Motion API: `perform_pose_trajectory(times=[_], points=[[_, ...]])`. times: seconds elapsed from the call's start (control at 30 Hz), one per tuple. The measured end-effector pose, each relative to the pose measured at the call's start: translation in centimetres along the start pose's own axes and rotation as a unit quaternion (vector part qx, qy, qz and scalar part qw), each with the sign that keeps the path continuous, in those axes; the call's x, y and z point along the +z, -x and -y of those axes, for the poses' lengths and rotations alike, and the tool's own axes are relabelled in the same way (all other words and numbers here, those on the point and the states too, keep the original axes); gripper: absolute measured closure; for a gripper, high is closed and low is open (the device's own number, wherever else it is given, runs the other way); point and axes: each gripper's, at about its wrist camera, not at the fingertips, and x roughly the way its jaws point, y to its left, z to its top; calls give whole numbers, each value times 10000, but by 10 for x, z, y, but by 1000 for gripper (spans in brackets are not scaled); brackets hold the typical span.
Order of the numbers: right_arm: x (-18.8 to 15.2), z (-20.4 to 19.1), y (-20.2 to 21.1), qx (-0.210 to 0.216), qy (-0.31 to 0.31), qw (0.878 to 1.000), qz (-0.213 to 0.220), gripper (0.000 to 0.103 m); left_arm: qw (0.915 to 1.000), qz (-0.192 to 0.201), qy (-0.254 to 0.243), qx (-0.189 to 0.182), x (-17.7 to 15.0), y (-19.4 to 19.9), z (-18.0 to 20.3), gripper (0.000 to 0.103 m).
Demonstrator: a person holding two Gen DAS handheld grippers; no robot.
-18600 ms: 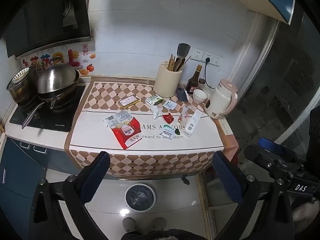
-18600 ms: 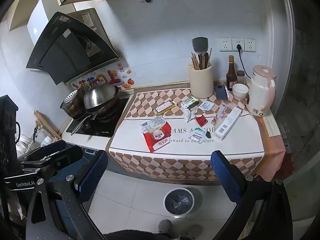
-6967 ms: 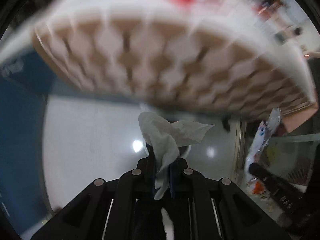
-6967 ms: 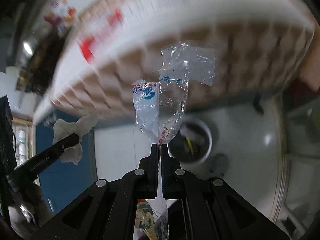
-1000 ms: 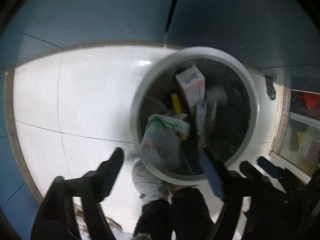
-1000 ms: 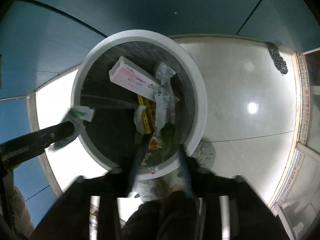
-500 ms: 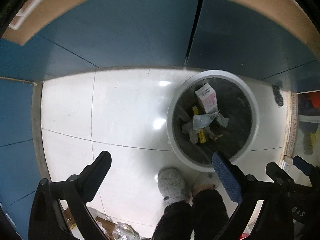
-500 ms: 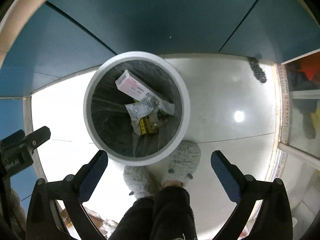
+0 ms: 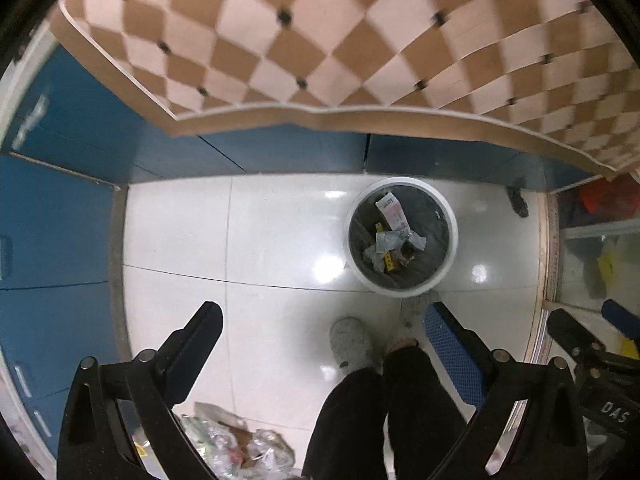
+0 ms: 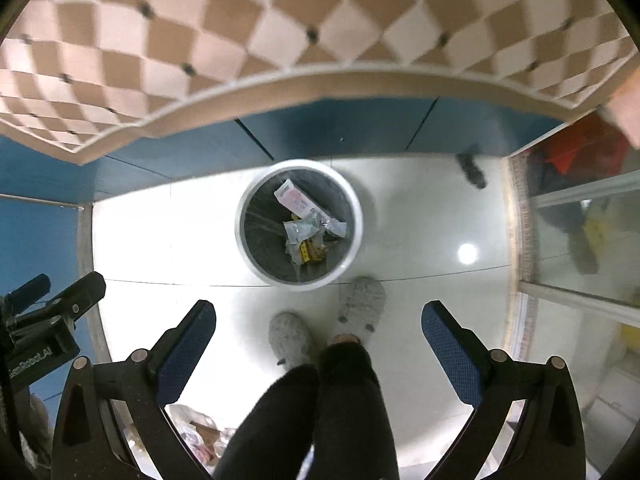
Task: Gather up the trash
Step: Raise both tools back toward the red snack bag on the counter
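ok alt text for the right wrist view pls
Looking down between the open blue-padded right gripper at a round white trash bin on the pale tiled floor, holding a pink-and-white carton and crumpled wrappers. Grey slippers stand below it; a checkered tablecloth hangs above.

A round white trash bin (image 9: 401, 287) lined with a dark bag stands upright on a pale glossy tile floor, close to blue cabinet doors. Inside the bin (image 10: 256, 256), a pink-and-white carton (image 10: 294, 198) lies tilted against the far side. Below it sits a crumpled clear plastic wrapper (image 10: 306, 230), with a scrunched white tissue (image 9: 374, 256) and a yellow printed strip (image 10: 308, 256) beneath, all heaped near the middle of the liner.
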Motion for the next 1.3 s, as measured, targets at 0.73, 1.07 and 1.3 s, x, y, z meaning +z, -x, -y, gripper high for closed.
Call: perform_pose_trajectory(times=[0.73, 1.07, 1.3], points=[[-22, 25, 289, 915, -654, 9882, 1043, 0, 9874, 1533, -317, -221, 34, 243, 11, 0], [157, 55, 296, 1298, -729, 9768, 1541, 0, 9746, 2161, 173, 559, 198, 255, 41, 0], [359, 76, 233, 994, -417, 9833, 1465, 15, 9811, 1613, 227, 1042, 313, 205, 71, 0]])
